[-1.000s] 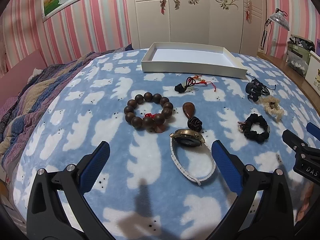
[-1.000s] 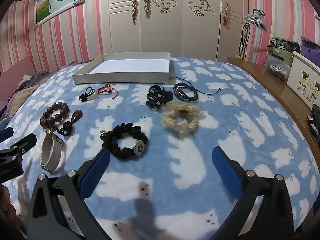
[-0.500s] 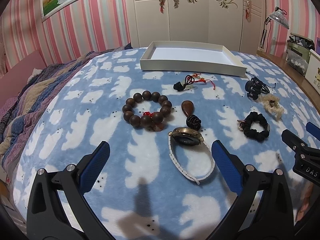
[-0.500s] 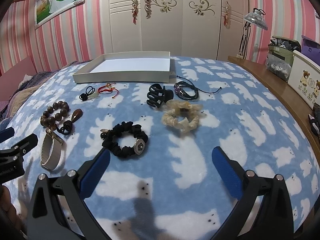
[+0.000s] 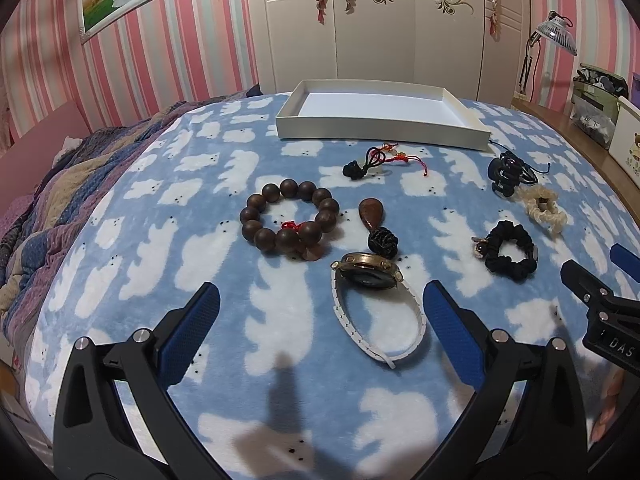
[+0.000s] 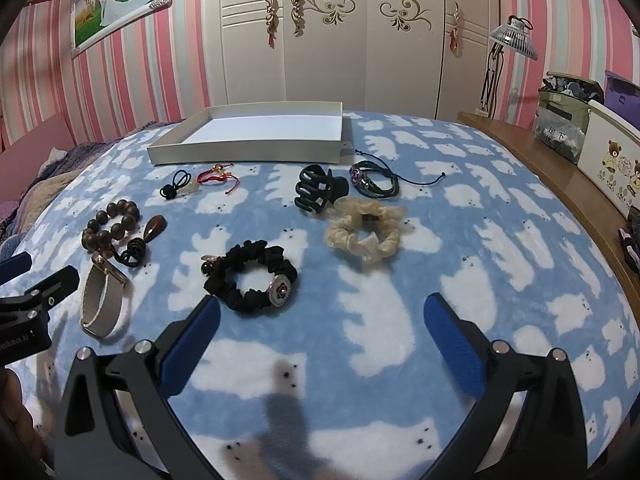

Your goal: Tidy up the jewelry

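Note:
Jewelry lies on a blue cloud-print blanket. A brown bead bracelet [image 5: 289, 219], a teardrop pendant with black knot [image 5: 374, 222], a white-strap watch [image 5: 370, 280] and a red-and-black cord charm [image 5: 374, 162] lie ahead of my open, empty left gripper [image 5: 320, 320]. A black scrunchie [image 6: 252, 276], a cream scrunchie [image 6: 364, 232], a black claw clip [image 6: 318, 190] and a black cord bracelet [image 6: 374, 176] lie ahead of my open, empty right gripper [image 6: 320, 322]. An empty white tray [image 5: 380, 132] stands at the far side; it also shows in the right wrist view [image 6: 248, 150].
A wooden ledge [image 6: 560, 176] with boxes and a desk lamp [image 6: 512, 36] runs along the right. A striped quilt [image 5: 60, 200] lies at the left. Wardrobe doors stand behind the tray.
The left wrist view has drifted slightly, so the bead bracelet and watch sit a little further left and higher. Both grippers stay open and nothing on the blanket has moved.

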A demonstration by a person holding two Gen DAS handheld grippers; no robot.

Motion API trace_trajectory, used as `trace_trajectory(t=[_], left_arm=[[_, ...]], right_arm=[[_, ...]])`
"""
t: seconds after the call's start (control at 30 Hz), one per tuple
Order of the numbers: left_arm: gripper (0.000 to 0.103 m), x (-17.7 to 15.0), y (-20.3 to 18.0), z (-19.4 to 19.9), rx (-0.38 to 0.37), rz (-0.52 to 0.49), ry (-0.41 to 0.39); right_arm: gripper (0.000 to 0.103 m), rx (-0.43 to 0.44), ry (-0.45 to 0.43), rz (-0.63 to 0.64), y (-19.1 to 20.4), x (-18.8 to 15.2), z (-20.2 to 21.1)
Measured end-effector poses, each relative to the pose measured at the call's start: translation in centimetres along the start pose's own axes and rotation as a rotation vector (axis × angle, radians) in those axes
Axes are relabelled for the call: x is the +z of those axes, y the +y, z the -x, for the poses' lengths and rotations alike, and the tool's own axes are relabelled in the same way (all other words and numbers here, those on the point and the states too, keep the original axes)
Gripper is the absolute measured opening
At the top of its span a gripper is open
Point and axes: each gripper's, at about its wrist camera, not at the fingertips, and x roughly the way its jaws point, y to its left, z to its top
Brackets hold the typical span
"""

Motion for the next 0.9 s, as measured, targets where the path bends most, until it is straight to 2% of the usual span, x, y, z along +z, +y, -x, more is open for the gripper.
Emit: trace_trajectory(t=[0.9], left_arm=[[0.100,-0.22,-0.03,0.03,-0.006,0.001,0.006]], right_arm=[[0.101,-0.003,0.003,0.000,-0.19,-0.12,-0.06]])
